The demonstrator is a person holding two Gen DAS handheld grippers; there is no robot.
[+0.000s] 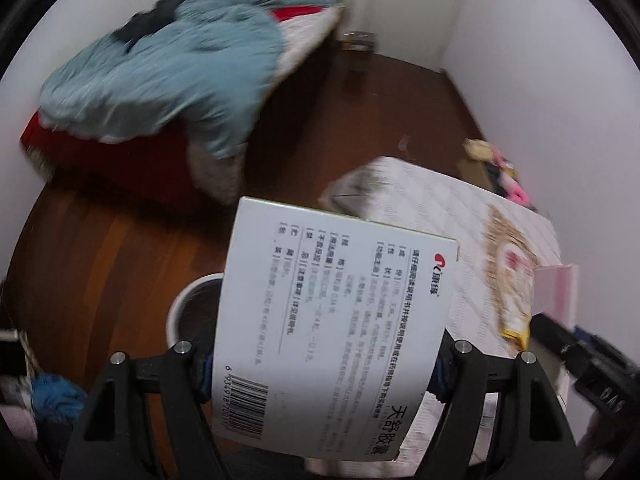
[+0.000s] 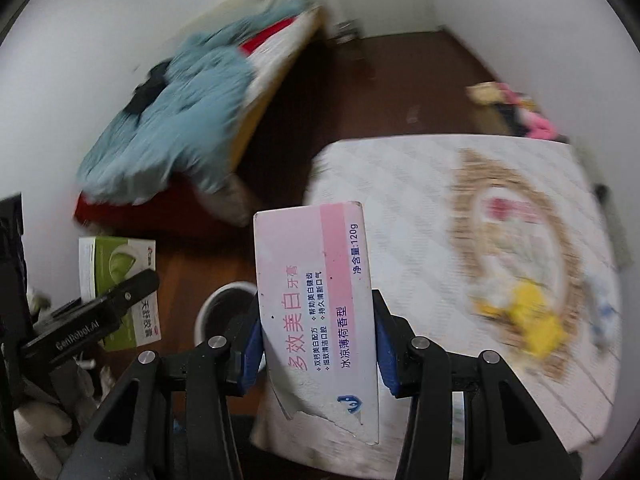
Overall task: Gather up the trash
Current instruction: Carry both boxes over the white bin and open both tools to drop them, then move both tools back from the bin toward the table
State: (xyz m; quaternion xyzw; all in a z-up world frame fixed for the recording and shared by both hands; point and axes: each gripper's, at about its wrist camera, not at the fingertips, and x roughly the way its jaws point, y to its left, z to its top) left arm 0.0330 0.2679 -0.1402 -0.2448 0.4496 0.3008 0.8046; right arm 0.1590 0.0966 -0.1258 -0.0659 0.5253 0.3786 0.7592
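Note:
My left gripper [image 1: 322, 368] is shut on a white medicine box [image 1: 332, 320] with a barcode and holds it upright. Just beyond and below it, a white round bin [image 1: 192, 308] with a dark inside stands on the floor. My right gripper [image 2: 318, 344] is shut on a pink-and-white toothpaste box [image 2: 316, 300] with a torn lower end. The bin [image 2: 224, 308] shows to its left. In the right wrist view the medicine box's green face [image 2: 116, 264] appears at the left behind a left finger [image 2: 120, 296]. A yellow wrapper [image 2: 532, 316] lies on the table.
A table with a quilted white cloth [image 2: 400, 184] fills the right side. A bed with a light-blue blanket [image 1: 168, 68] and red sheet stands at the far left. Brown wooden floor [image 1: 360, 120] lies between them. Clutter [image 2: 508, 100] sits by the right wall, and clothes [image 1: 52, 400] at bottom left.

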